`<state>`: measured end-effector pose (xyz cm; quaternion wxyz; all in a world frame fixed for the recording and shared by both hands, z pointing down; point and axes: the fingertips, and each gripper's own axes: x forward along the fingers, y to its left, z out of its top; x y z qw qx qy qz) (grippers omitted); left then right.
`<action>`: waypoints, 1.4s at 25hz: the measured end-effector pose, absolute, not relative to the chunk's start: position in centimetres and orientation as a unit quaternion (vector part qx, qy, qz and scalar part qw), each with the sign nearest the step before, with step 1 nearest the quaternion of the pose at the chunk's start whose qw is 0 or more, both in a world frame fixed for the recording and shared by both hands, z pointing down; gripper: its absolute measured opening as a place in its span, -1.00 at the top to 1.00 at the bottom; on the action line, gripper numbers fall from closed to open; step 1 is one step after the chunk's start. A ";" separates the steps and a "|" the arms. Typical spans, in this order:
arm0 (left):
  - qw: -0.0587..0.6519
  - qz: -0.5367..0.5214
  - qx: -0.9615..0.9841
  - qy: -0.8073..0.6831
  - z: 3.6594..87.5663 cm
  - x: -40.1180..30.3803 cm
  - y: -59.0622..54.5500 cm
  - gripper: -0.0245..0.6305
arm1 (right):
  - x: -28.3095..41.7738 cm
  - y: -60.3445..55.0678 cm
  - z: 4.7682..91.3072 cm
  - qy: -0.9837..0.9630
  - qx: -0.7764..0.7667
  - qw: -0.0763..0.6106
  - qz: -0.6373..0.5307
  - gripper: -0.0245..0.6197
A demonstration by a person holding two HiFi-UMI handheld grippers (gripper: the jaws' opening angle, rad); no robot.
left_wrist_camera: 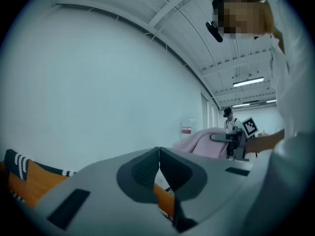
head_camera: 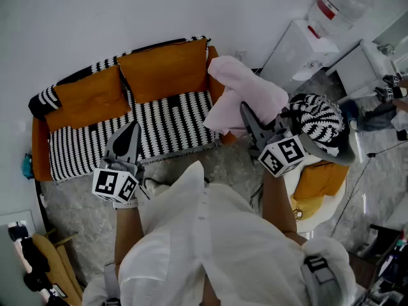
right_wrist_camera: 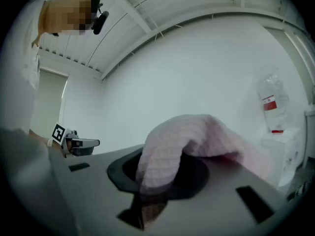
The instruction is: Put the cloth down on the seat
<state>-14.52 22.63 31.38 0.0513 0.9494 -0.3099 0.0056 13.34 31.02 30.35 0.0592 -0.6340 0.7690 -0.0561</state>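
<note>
left gripper (head_camera: 132, 127) and right gripper (head_camera: 246, 111) level, pink cloth (head_camera: 247, 87) in the right

Soft, even indoor light is filling all three views, with no hard glare.

Ceiling light strips (left_wrist_camera: 248, 82) are glowing in the left gripper view and washing the white wall (left_wrist_camera: 98, 97) a pale blue-grey. Both gripper views are bending strongly and darkening to black around their round edges. The pink cloth (right_wrist_camera: 187, 141) is sitting close to the right gripper view's lens, slightly out of focus and shading the space beneath it. The head view is coming through sharp and evenly lit across the striped sofa (head_camera: 159, 126).
</note>
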 end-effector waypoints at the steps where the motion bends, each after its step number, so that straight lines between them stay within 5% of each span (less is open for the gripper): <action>1: 0.052 0.006 0.949 -0.311 31.5 -14.5 22.9 0.88 | 13.3 31.2 30.3 0.770 -0.633 0.058 -0.056 0.64; 35: 0.075 0.012 0.937 -0.341 33.5 -17.9 25.0 0.88 | 8.2 30.8 31.7 0.812 -0.572 0.050 -0.102 0.63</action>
